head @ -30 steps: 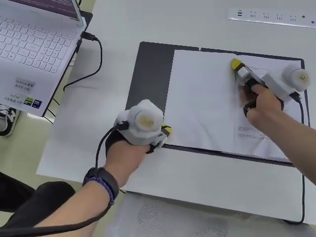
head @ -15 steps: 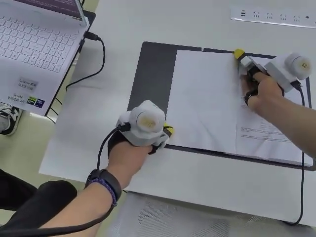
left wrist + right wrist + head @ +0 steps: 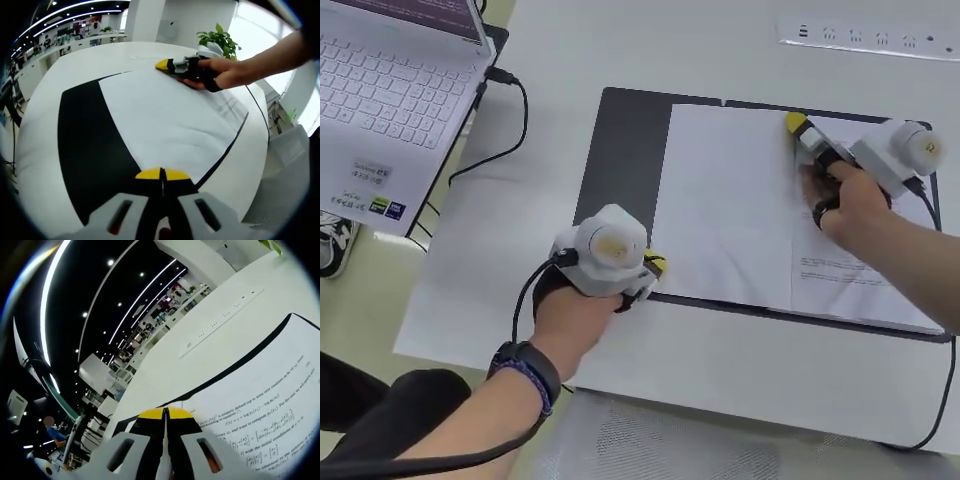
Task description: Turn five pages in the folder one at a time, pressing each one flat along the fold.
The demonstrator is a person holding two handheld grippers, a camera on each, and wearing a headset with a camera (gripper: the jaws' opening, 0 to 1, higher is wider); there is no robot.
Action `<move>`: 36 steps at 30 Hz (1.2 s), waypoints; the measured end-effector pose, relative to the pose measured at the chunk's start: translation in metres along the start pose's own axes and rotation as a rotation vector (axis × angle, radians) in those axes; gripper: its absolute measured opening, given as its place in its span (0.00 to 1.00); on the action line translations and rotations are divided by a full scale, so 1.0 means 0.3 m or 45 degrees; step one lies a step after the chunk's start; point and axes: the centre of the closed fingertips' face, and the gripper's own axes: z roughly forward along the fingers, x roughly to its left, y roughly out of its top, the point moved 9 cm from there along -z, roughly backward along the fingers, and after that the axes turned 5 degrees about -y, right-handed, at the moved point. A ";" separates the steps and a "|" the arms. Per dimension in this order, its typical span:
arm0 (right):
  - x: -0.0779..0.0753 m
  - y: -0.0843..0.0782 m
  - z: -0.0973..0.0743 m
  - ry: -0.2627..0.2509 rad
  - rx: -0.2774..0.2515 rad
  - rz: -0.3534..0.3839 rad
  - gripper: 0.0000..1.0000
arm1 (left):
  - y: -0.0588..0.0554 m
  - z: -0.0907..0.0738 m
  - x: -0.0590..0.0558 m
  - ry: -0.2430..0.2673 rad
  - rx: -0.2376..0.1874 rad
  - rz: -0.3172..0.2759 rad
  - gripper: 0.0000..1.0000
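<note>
Table (image 3: 740, 50): folder (image 3: 620, 160) lies open on it, with the turned page (image 3: 720, 200) on its left half. Right gripper (image 3: 794, 126), jaws together, is at the top end of the fold (image 3: 792, 260). I want one steady drag down it. Left gripper (image 3: 656, 265), jaws together, pins the near edge.

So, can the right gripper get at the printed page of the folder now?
Probably yes: the right gripper, jaws shut, sits at the top of the printed page, and nothing else lies on that page to block it.

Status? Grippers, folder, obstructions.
Both shut: left gripper at folder's near edge, right gripper on the fold, far end. Folder open, pages down. Cable lies apart, left.
</note>
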 end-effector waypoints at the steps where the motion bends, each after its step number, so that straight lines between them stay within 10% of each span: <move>1: 0.001 -0.001 -0.001 0.002 0.002 -0.004 0.00 | 0.000 0.000 0.000 0.000 0.001 0.002 0.00; 36: 0.097 -0.142 -0.288 0.073 0.065 -0.019 0.00 | -0.006 -0.001 -0.005 0.011 -0.023 0.003 0.00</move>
